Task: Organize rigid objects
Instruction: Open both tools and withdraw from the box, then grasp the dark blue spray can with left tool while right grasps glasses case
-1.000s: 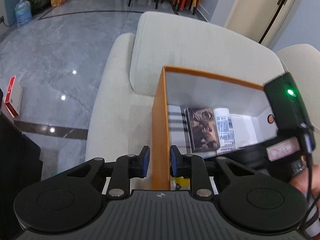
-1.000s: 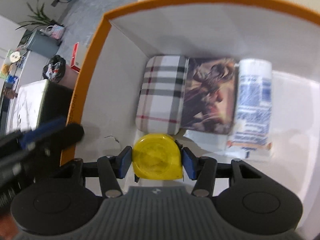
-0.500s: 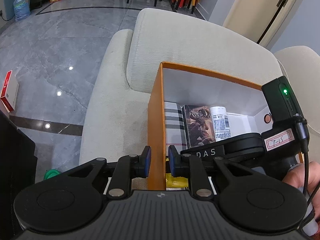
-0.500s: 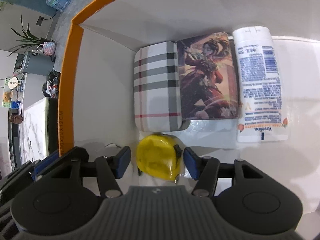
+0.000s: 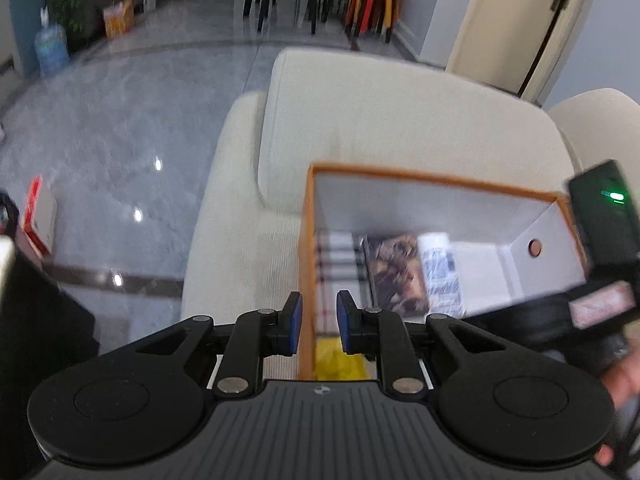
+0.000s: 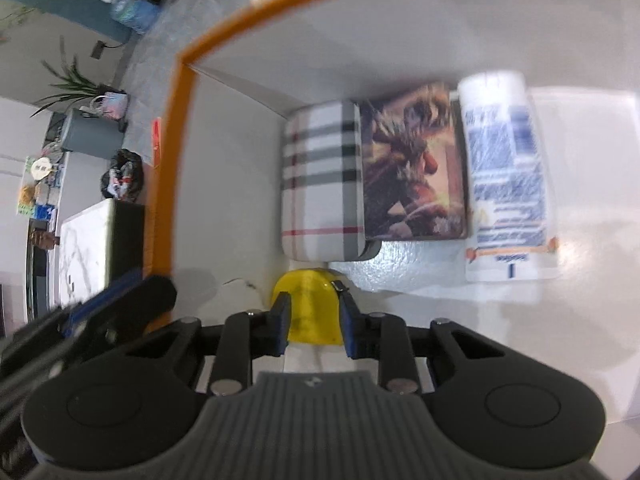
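An orange-rimmed white box (image 5: 420, 178) stands on a cream armchair. Side by side on its floor lie a plaid case (image 6: 320, 184), a picture-printed box (image 6: 414, 164) and a white lotion tube (image 6: 506, 180). A yellow tape measure (image 6: 306, 300) rests in front of the plaid case. My right gripper (image 6: 313, 326) hovers just above and behind it. Its jaws are closing to a narrow gap, with nothing pressed between the pads. My left gripper (image 5: 319, 322) straddles the box's left wall with its jaws a little apart, and I see no pad pressing on the wall.
The armchair's back cushion (image 5: 380, 120) rises behind the box. Grey polished floor (image 5: 120, 120) lies to the left, with a red carton (image 5: 36, 216) on it. A marble-topped black table (image 6: 88, 248) stands beside the box. A hand (image 5: 624, 376) holds the right gripper.
My right gripper let go of the yellow tape measure, drew up and back, and its jaws came nearly together. My left gripper rose slightly along the box's left wall.
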A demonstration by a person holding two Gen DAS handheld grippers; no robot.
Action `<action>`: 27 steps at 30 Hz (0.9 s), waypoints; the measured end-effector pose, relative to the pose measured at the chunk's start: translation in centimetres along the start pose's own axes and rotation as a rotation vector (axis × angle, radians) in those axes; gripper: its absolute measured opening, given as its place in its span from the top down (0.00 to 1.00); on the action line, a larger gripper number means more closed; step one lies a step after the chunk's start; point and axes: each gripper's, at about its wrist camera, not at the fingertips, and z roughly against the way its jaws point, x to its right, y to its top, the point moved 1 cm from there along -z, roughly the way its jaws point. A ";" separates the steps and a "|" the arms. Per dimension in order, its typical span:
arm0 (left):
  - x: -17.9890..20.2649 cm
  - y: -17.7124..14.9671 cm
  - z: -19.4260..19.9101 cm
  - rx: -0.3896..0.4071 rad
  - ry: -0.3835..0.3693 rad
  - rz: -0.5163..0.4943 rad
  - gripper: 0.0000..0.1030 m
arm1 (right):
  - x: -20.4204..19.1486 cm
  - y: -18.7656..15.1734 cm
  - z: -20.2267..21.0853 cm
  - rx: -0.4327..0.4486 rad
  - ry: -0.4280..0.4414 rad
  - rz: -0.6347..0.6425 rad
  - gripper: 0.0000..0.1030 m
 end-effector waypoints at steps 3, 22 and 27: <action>1.9 1.0 1.3 0.043 -0.036 -0.037 0.79 | 0.3 -0.8 4.4 0.082 0.021 0.058 0.75; 28.0 2.8 -6.6 0.021 -0.331 -0.603 0.73 | 23.3 -4.4 21.0 0.350 -0.561 0.007 0.57; 32.4 3.2 -12.7 -0.059 -0.297 -0.738 0.65 | 27.1 -3.5 19.8 0.321 -0.700 -0.003 0.37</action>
